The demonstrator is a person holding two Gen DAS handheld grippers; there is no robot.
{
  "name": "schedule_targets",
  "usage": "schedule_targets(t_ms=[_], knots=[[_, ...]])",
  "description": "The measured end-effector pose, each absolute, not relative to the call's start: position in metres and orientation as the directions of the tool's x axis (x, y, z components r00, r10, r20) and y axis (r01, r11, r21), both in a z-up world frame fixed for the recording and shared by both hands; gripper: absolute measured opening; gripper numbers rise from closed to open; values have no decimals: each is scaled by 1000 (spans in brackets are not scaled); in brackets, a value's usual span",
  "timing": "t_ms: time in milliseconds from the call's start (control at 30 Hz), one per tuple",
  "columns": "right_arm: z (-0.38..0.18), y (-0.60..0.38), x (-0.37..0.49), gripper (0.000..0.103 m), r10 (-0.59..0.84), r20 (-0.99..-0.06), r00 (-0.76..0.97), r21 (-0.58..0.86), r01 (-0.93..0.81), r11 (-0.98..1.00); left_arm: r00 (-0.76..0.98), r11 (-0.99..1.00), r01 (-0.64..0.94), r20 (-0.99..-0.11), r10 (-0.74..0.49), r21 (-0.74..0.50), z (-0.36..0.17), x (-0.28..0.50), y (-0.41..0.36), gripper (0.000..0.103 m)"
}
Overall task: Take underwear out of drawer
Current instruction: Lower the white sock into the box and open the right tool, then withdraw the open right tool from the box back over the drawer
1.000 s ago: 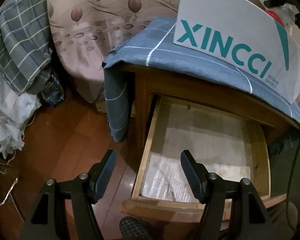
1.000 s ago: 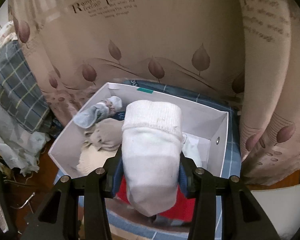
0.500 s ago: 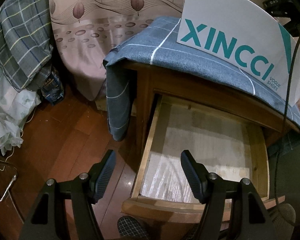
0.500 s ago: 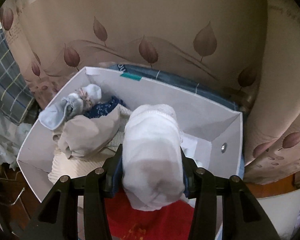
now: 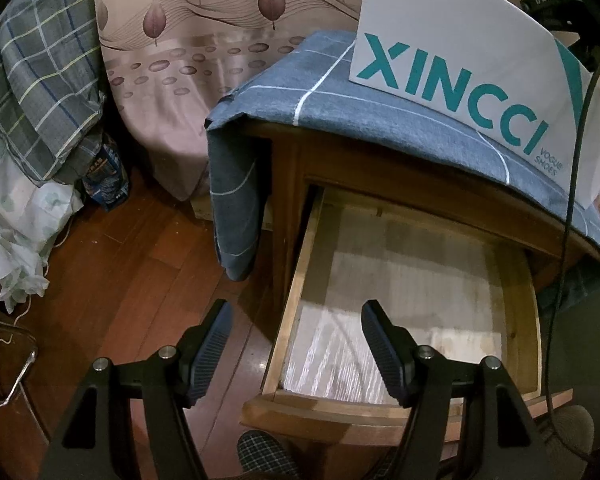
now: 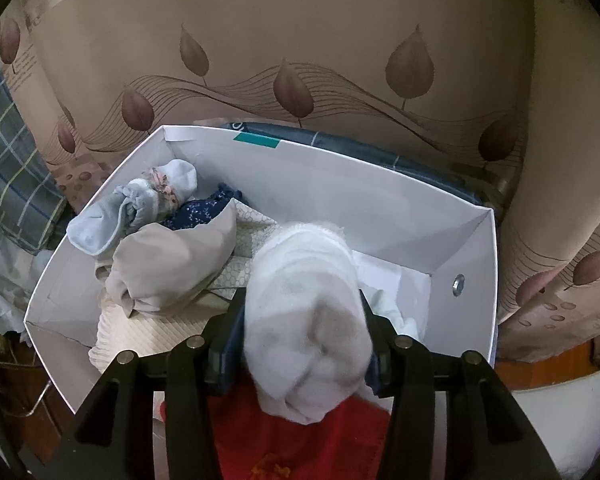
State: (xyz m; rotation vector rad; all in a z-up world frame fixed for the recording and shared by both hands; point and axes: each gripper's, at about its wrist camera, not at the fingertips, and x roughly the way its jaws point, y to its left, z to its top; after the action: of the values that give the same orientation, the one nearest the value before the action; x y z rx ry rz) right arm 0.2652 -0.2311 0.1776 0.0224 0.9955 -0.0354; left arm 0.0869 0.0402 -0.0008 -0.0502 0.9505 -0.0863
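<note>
Underwear, a rolled white bundle (image 6: 306,334), sits between the right gripper (image 6: 300,336) pads, now lower inside the white XINCCI shoebox (image 6: 474,280) than a second ago; the jaws have just been easing apart, so release looks underway. Beige and blue garments (image 6: 176,268) crowd the box's left. Left gripper (image 5: 296,344) hangs empty, jaws spread, over the bare wooden drawer (image 5: 292,300)

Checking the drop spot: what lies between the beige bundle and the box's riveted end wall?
In the right wrist view, the white rolled garment, between the right tool's fingers.
</note>
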Motion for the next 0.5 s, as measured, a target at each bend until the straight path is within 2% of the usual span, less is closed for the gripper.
schedule_targets(t_ms=[167, 233, 500], knots=[[184, -230, 261, 53, -45, -829, 557, -16, 57, 998, 579, 996, 51, -810, -92, -77, -1, 86, 40, 69], [187, -229, 258, 63, -58, -824, 564, -28, 61, 998, 580, 996, 50, -809, -90, -75, -1, 86, 39, 69], [213, -233, 233, 80, -52, -792, 609, -17, 64, 998, 582, 997, 46, -809, -80, -66, 1, 84, 36, 69]])
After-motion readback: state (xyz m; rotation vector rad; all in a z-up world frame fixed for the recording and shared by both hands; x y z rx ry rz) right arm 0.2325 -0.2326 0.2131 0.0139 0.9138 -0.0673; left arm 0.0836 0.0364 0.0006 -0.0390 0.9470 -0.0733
